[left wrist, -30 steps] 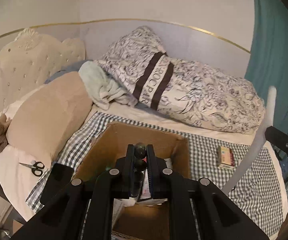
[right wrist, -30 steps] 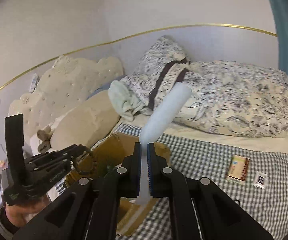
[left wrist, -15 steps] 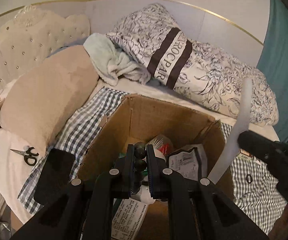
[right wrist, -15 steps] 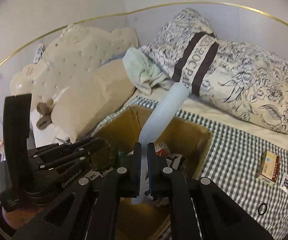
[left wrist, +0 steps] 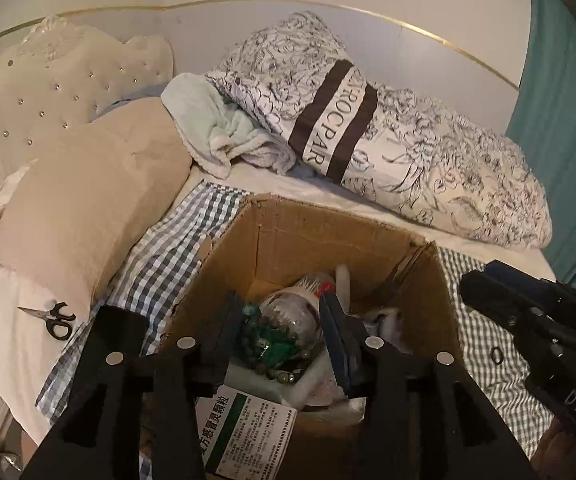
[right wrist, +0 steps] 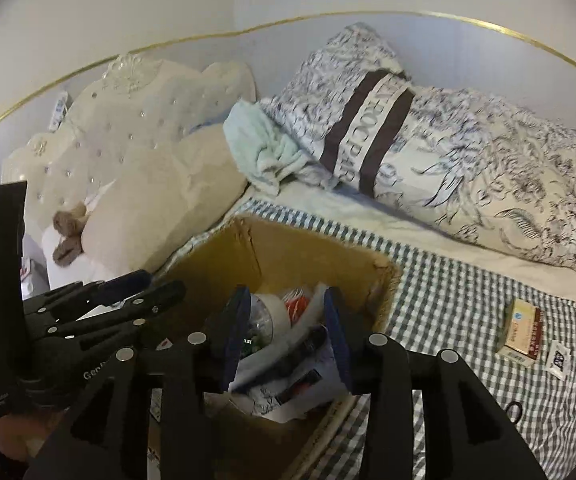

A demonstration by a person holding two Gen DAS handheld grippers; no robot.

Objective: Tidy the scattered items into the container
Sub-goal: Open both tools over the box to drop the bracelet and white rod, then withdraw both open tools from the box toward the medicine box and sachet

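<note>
I had both tools over the cardboard box, which sat on the checked blanket on the bed. The left tool had just been opening, and its jaws stood apart with nothing pressed between the pads; under the gap lay a string of dark beads on something green, beside a clear plastic bottle. A white and green printed medicine box rested at the near side of the carton.

The right tool had likewise just been opening, and its jaws were released, gripping nothing. Through the gap I could see the bottle, some crumpled white packets and a pale strip against the far wall of the carton; it may have been the white foam stick, though I could not make it out properly in that clutter.

In the right wrist view the left tool hung at the carton's left edge, and in the left wrist view the right tool sat just off its right edge.

Still out on the blanket, well apart from the carton, were a small yellow box, a little white sachet just beside it, and a black ring. A pair of scissors lay on the sheet to the left, near a beige pillow. A patterned duvet was bunched along the wall behind.
</note>
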